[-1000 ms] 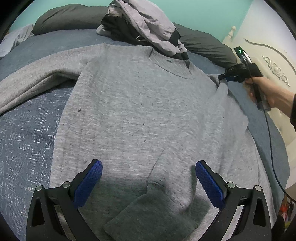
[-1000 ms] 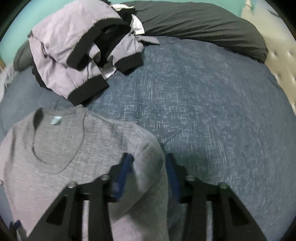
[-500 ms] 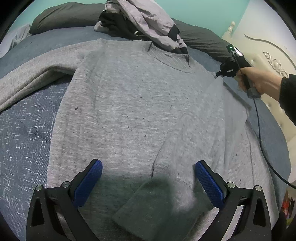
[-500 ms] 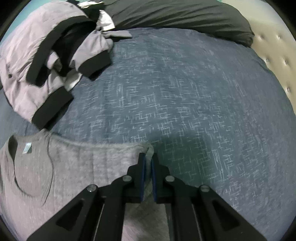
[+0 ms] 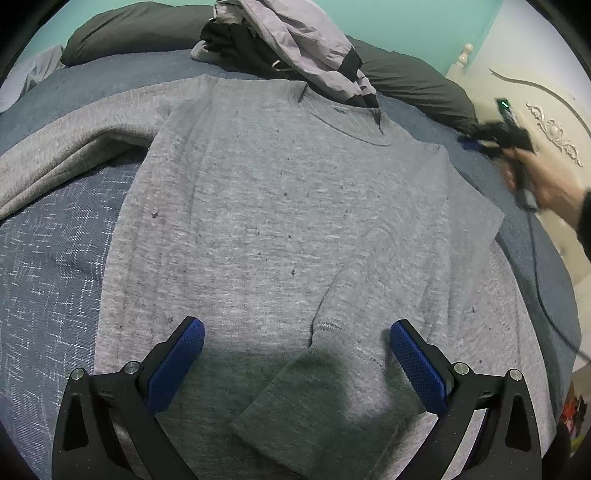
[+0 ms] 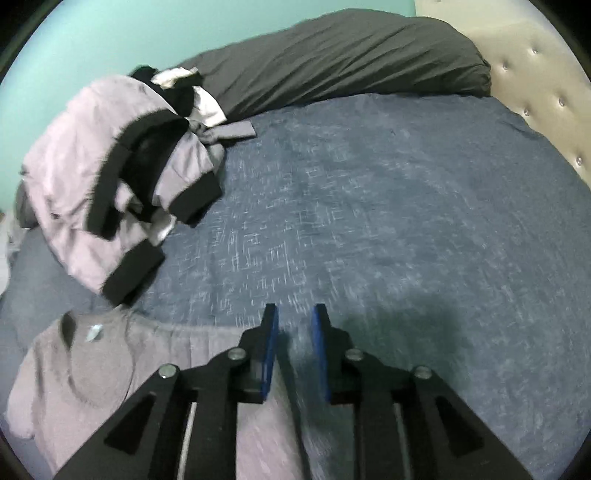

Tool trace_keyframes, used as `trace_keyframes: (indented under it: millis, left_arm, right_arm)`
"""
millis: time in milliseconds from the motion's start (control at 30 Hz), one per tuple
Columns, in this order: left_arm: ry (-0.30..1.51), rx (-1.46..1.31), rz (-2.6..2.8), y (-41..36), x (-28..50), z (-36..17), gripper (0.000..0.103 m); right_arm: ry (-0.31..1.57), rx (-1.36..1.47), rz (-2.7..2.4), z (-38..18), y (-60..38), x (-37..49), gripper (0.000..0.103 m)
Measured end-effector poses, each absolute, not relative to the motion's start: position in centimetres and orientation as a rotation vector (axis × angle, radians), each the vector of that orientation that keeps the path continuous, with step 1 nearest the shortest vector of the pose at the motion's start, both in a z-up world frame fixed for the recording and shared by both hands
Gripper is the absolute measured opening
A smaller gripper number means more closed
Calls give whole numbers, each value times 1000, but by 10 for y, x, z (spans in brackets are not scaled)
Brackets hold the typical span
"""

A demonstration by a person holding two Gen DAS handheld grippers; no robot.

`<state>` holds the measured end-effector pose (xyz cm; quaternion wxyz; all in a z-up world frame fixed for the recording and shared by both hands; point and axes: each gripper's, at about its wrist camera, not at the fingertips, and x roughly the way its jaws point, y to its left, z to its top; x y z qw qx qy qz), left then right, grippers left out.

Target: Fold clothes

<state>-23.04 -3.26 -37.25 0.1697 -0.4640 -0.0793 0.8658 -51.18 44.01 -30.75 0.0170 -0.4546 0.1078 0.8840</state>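
Sweater [image 5: 280,229] flat on blue bedspread [image 5: 48,266], right sleeve folded across its front. Left gripper [image 5: 295,350] released, spread wide above the hem. Right gripper [image 6: 293,325], just been opening, nothing between its jaws, beside the shoulder. Next: fold the outstretched left sleeve [image 5: 74,147] squarely. Jacket pile [image 5: 295,48] beyond the collar.

A blue bedspread [image 6: 388,221] covers the bed. A long dark grey pillow [image 6: 332,62] lies along its head edge, beside a cream tufted headboard [image 6: 546,96] and teal wall [image 5: 399,18].
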Motion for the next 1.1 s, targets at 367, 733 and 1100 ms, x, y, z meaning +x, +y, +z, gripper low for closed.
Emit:
trace_keyframes:
  millis: [367,733,1100]
  left_arm:
    - [-242,-1263,2507,-47,-220,-352,103]
    - [-215,-1280,2510,-47,-220,-355,103]
    - [-236,-1284,2516,-59,-220,-352,103]
  right_arm:
    - [647,-1529,2837,-340,453,-363,32]
    - [950,-1482,2794,-359,455,-331,27]
    - [689,-1388,2765,-356,436,-324,15]
